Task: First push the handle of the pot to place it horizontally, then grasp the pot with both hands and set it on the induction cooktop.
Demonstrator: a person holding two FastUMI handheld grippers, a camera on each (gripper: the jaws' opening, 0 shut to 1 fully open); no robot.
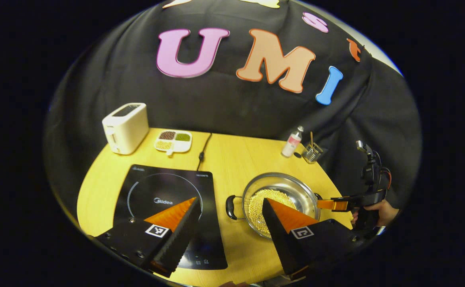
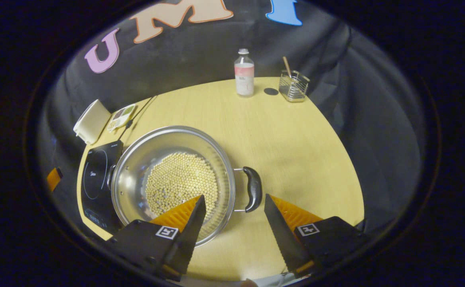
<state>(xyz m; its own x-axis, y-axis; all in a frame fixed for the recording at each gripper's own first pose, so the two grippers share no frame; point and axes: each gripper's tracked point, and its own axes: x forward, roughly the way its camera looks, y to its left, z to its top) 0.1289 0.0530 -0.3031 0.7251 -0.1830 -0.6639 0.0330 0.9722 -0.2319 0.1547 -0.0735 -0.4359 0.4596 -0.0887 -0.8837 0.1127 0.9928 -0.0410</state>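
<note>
Pot (image 2: 172,181): a shallow, wide steel pan, seen on the yellow table (image 2: 296,135) just right of the induction cooktop (image 1: 164,199), not yet on it. A layer of small pale beans (image 2: 180,181) is spread over its bottom. Two dark loop handles are fitted on opposite sides: the right handle (image 2: 253,189) and the left handle (image 1: 230,207), the latter facing the cooktop.

Handling, as judged: a stiff body with polished, probably slippery walls; moderate weight, raised by the beans. The load is loose and would be expected to roll or spill if the pot is tipped, so a level lift is called for. The rim is thin and smooth, a poor hold. The two handles are taken as the proper grasp points, one per gripper.

The right gripper (image 2: 234,205) is held open, its fingers apart on either side of the right handle, near it, with no contact made out. The left gripper (image 1: 230,207) is likewise open, set above the gap between cooktop and pot, nothing held. In the left gripper view the far gripper is seen at the pot's right side.

Farther off: a toaster (image 1: 125,127) and a divided dish (image 1: 173,140) at the far left, a bottle (image 2: 244,73) and a wire holder (image 2: 293,85) at the far right.
</note>
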